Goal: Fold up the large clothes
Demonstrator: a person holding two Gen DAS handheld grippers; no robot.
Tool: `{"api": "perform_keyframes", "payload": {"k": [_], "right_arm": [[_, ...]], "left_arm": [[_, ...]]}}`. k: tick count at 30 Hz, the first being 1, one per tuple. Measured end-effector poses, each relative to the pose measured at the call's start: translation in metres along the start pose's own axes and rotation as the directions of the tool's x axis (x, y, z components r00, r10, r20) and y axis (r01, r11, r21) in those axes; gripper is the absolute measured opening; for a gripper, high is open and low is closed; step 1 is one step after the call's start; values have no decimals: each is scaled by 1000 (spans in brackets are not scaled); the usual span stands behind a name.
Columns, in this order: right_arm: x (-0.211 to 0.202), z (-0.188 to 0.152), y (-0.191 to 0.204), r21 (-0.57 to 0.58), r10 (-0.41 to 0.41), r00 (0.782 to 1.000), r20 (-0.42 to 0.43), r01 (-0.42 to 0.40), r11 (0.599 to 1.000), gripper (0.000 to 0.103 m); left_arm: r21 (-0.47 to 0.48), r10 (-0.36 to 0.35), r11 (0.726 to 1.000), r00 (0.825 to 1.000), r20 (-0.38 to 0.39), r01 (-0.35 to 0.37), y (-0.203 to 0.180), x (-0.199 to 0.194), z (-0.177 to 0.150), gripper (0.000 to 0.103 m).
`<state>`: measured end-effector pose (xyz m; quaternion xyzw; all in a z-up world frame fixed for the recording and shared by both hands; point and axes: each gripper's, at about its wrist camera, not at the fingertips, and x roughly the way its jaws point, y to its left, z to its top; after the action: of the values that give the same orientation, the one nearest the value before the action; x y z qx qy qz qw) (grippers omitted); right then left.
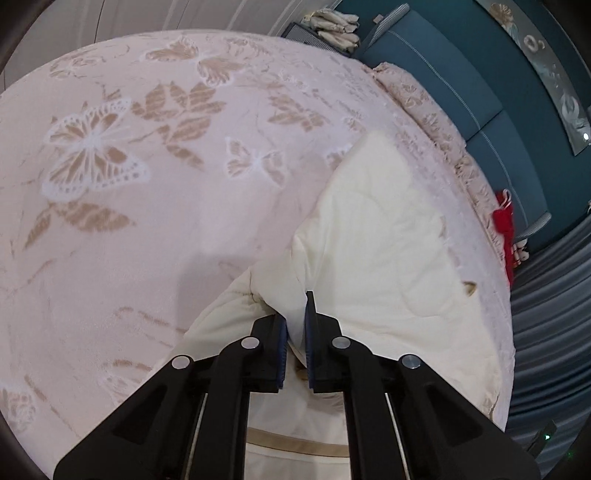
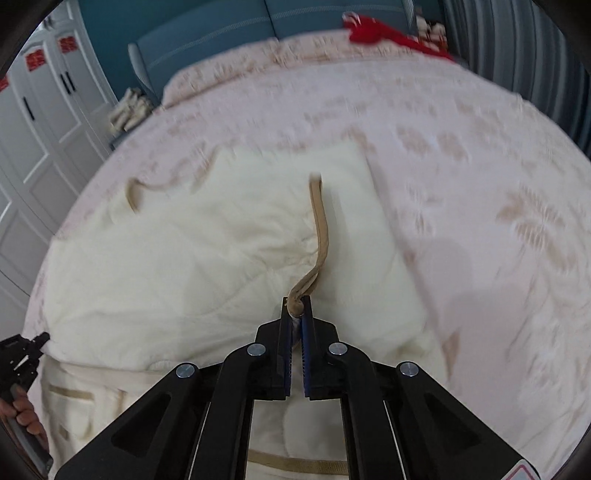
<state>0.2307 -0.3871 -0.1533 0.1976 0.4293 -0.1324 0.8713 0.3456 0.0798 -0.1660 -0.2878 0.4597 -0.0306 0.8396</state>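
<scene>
A large cream fleece robe (image 1: 373,254) with tan trim lies partly folded on the bed; it also shows in the right wrist view (image 2: 207,251). My left gripper (image 1: 295,314) is shut on a bunched fold of the robe's cream fabric. My right gripper (image 2: 296,308) is shut on the robe where its tan belt (image 2: 320,229) begins; the belt trails forward over the folded cloth. A second tan strap end (image 2: 133,194) lies at the robe's far left. The left gripper also shows at the left edge of the right wrist view (image 2: 22,354), held by a hand.
The bed has a pink cover with butterfly and leaf print (image 1: 110,155). A teal headboard (image 2: 236,33) stands behind. A red item (image 2: 384,31) lies by the pillows. White wardrobe doors (image 2: 40,122) stand left, grey curtains (image 1: 550,314) right. Folded cream items (image 1: 332,26) sit on a bedside stand.
</scene>
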Motion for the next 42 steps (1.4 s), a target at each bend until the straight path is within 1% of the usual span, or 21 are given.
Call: {"api": "perform_keyframes", "payload": {"k": [3,6,10,11,12,13,14,15,16,18,19,20,21,22,24,27,30,33,34,37,42], "right_arm": [[15,-12,-3,12,-1,1000,-24,2,1000,3],[24,-16,-3,17,-9,999,-33,9,1000,3],[27,-13,-4,30,-2,999,-47,4,1000,3],[25,-13,-5,42,3,999,-52,-1,999,3],[19,-12,-7,62,9,998,-54,-6,998,8],[7,-9,-9,90,2,999,-48,2,996,15],[-7,-6,-10,102,-15,1000,-20,17,995,19],[-22,-7,-8,102,-30,999,21,28,994,20],[-42,-7,-2,88,-29,997,77,22,996,20],[-65,-8,15,43,11,992,127,-16,999,19],[-69,-8,29,9,39,991,124,-40,999,18],[-67,-9,44,-24,66,992,107,-64,998,15],[-64,-10,55,-49,86,992,91,-81,995,12],[-58,-12,68,-78,104,992,73,-98,992,10],[-40,-20,96,-140,108,993,41,-101,985,6],[-15,-32,110,-145,117,993,-19,-119,982,5],[5,-45,114,-151,92,994,-56,-100,983,5],[16,-53,110,-144,87,994,-62,-95,985,2],[19,-54,110,-146,83,995,-61,-92,985,1],[24,-57,111,-164,70,996,-52,-78,983,1],[28,-65,115,-202,43,999,-10,-44,978,1]], "left_arm": [[29,19,999,1000,-2,-19,1,6,-5,7],[91,55,994,998,14,-56,-5,8,-10,8],[112,87,990,996,3,-87,-8,13,-10,10],[131,101,986,995,3,-101,-12,12,-10,11],[159,124,980,992,8,-124,-17,7,-9,12],[181,143,973,989,23,-145,-22,-1,-9,15],[213,160,963,986,51,-167,-29,-14,-9,17],[246,172,950,980,96,-191,-37,-31,-9,18],[266,168,943,976,136,-199,-43,-44,-10,16],[312,135,928,966,222,-202,-61,-75,-12,16],[323,122,926,966,229,-193,-68,-80,-13,16],[336,100,926,970,221,-172,-77,-82,-15,16],[356,76,924,978,196,-144,-87,-76,-18,16],[372,72,918,981,178,-135,-93,-69,-21,17],[421,99,897,988,115,-138,-107,-44,-33,17],[459,141,874,987,72,-158,-110,-15,-51,17],[470,169,866,984,49,-172,-106,4,-65,17],[474,177,862,983,48,-178,-100,15,-71,17],[482,180,857,982,53,-183,-100,17,-73,17],[520,192,828,978,86,-209,-101,23,-83,17],[543,204,803,970,134,-244,-104,27,-92,16]]}}
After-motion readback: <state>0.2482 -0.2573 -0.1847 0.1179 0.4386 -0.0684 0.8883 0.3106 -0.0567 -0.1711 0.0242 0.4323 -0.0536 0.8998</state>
